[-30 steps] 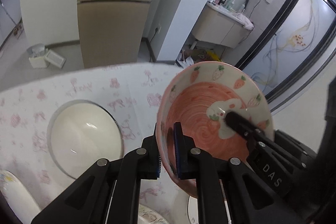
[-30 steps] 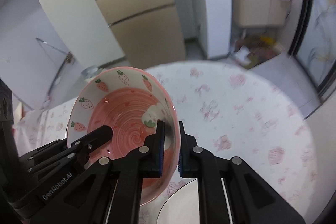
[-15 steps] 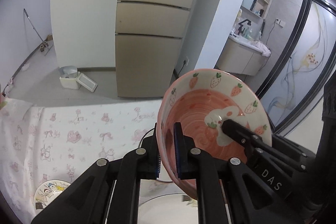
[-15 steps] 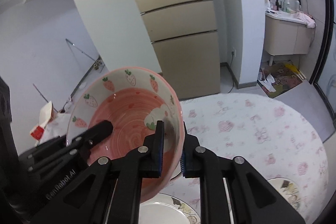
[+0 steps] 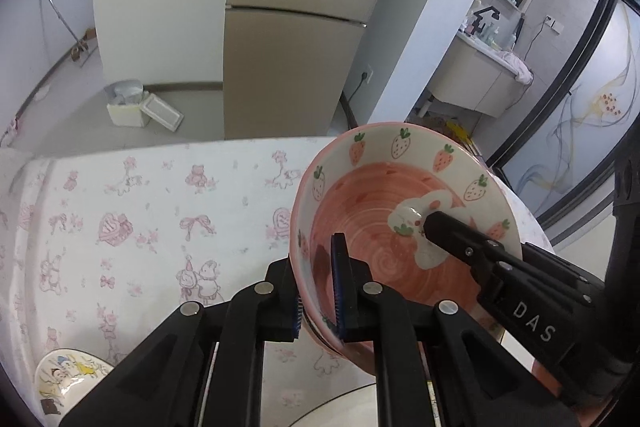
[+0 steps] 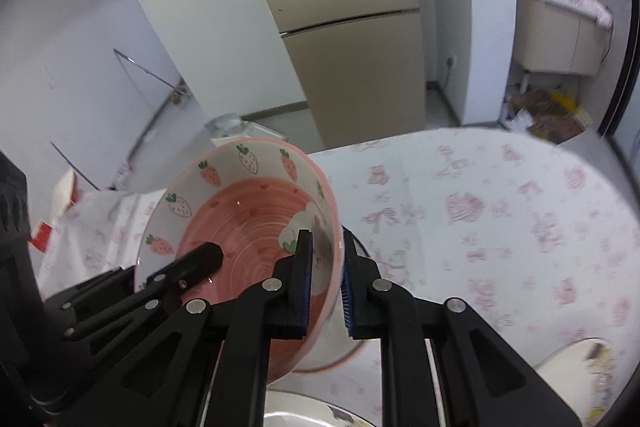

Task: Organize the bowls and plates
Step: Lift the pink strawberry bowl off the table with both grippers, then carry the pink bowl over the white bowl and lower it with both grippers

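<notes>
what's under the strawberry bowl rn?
The bowl is held up by both grippers on opposite rims. Below it shows a white plate's rim on the tablecloth. The bowl and fingers cover the rest.

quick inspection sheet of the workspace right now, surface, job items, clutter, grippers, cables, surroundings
surface: round table under a white cloth with pink prints.
job's things: pink strawberry bowl held off the table by both grippers; cartoon plate at the near left edge; white dish rim below the bowl; another plate at the near right.
clutter: nothing seen on the table.
grippers: left gripper shut on the bowl's left rim; right gripper shut on its right rim; each has one finger inside, one outside.
cables: a black cord from the wall socket by the fridge.
surroundings: beige fridge, white foam box on the floor, washbasin cabinet, dark-framed glass door.
</notes>
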`<state>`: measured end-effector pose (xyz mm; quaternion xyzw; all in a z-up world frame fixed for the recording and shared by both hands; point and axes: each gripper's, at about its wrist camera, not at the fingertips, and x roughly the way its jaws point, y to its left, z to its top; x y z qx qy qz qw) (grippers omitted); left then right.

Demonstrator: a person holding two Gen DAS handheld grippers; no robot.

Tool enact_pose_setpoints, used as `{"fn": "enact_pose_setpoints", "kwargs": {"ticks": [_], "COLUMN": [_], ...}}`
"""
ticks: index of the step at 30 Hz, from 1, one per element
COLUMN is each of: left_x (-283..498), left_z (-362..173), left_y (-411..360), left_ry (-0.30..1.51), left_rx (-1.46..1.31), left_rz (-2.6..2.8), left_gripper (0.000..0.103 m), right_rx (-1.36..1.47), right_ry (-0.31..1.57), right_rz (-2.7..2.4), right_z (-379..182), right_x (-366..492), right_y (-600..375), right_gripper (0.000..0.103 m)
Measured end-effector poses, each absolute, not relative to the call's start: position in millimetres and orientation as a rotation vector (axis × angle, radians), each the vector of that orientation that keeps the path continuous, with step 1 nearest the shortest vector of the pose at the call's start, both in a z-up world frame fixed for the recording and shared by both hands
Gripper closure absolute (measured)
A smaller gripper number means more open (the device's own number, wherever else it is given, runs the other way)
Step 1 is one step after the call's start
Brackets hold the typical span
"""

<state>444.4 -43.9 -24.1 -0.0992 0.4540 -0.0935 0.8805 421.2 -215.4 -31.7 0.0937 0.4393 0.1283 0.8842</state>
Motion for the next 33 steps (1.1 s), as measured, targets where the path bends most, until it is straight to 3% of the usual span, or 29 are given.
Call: {"fn": "enact_pose_setpoints", "kwargs": {"ticks": [17,33], "left_x": [456.0,454.5], "left_z": [-47.3,-55.6], "left_y": [-42.2,-54.7], "left_ry": [0.969,1.051], "left_rx": [-0.208,-0.133], "left_rz": [-0.184,-0.157], "left_gripper": [0.092,0.091], "right_rx": [0.109,-0.041], "right_ry": [0.978,0.985], "right_rz": [0.237,0.171], "right_z": [-57.2,-46.8], "right_x": [429.5,421.3], "right_y": [-202.5,-190.7], "right_gripper": [0.089,0.088]}}
